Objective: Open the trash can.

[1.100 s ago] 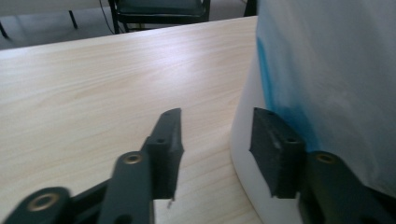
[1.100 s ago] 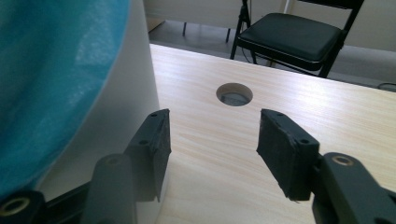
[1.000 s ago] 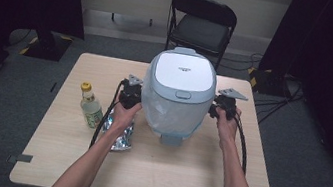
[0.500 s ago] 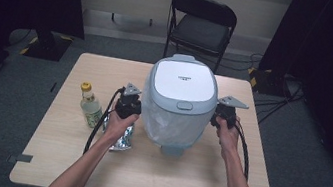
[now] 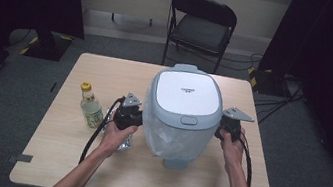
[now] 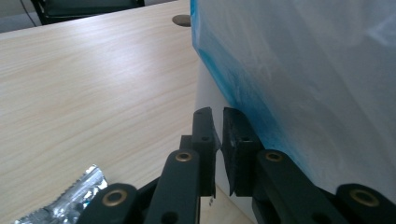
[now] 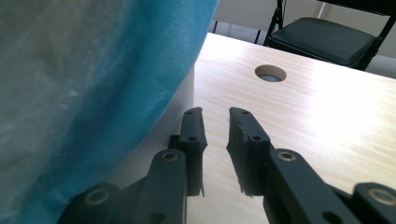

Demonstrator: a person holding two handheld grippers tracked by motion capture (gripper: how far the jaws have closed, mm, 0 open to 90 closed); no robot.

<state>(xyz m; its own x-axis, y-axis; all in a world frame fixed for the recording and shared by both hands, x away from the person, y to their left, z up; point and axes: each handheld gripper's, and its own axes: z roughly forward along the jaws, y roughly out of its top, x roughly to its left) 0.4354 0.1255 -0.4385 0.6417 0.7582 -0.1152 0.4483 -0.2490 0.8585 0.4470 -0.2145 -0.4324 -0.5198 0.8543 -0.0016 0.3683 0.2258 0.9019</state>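
A pale blue-grey bin with a white lid (image 5: 186, 92) stands on the wooden table (image 5: 63, 158), its body wrapped in a clear plastic bag (image 5: 167, 137). My left gripper (image 5: 130, 110) sits against the bin's left side. Its jaws (image 6: 217, 114) are almost closed, a thin slit between them and nothing clearly in it; the bluish bag (image 6: 303, 79) runs along their right. My right gripper (image 5: 231, 125) is at the bin's right side. Its jaws (image 7: 215, 112) stand slightly apart over bare table, with the bag (image 7: 93, 70) to their left.
A small oil bottle with a yellow cap (image 5: 90, 106) stands left of the left hand. A silver foil packet (image 6: 70, 200) lies on the table under that hand. A black folding chair (image 5: 200, 25) stands beyond the far edge. A cable hole (image 7: 270, 73) pierces the tabletop.
The bin has shifted toward the near edge of the table and looks larger. Both grippers have come back with it, keeping to its sides.
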